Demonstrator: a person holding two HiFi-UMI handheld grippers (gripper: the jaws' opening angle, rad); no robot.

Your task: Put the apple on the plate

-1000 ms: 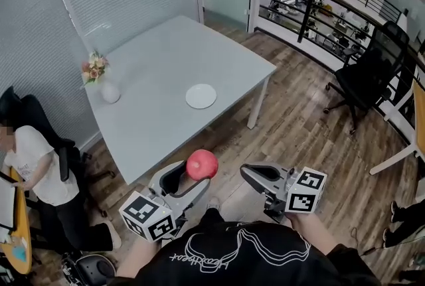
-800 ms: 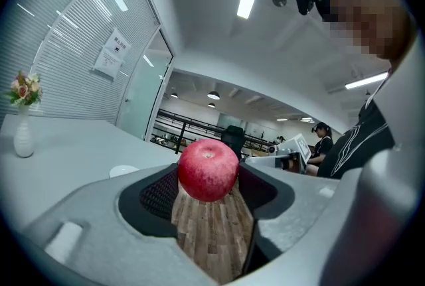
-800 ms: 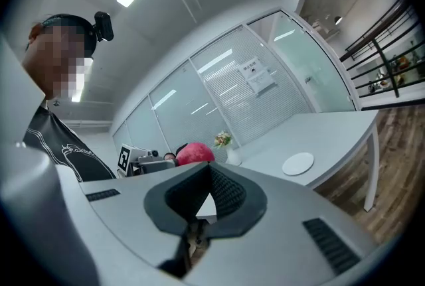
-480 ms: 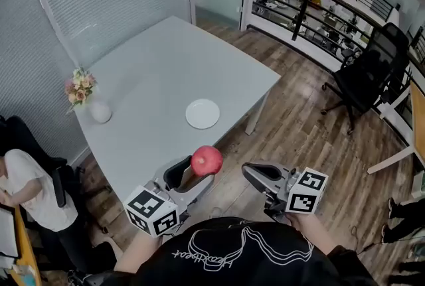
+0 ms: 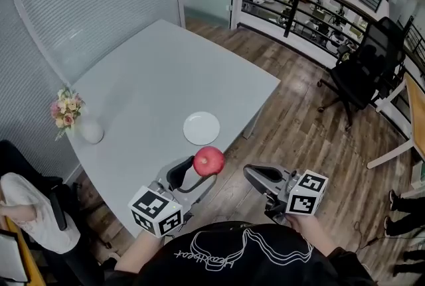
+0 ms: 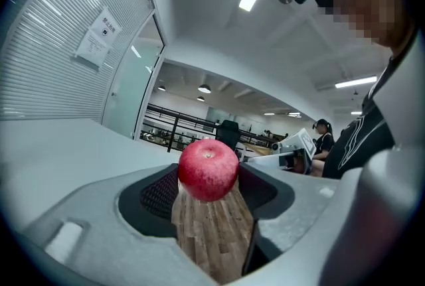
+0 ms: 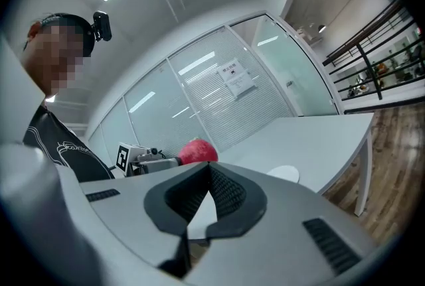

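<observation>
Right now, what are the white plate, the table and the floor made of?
The white plate looks like glazed ceramic, maybe plastic: smooth, plain and evenly white. The table top seems to be matte painted board or laminate: even pale grey, no grain. The floor looks like wood or wood-look planks: brown streaky boards with seams.

The pale grey table [image 5: 146, 72] bears a white plate [image 5: 201, 128] (near its edge) and a vase of flowers [image 5: 87, 131].

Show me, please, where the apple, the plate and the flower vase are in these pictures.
apple [image 5: 208, 160], head view, middle of its red skin.
plate [image 5: 201, 128], head view, bare centre of the white dish.
vase [image 5: 91, 133], head view, its round white body below the flowers.
</observation>
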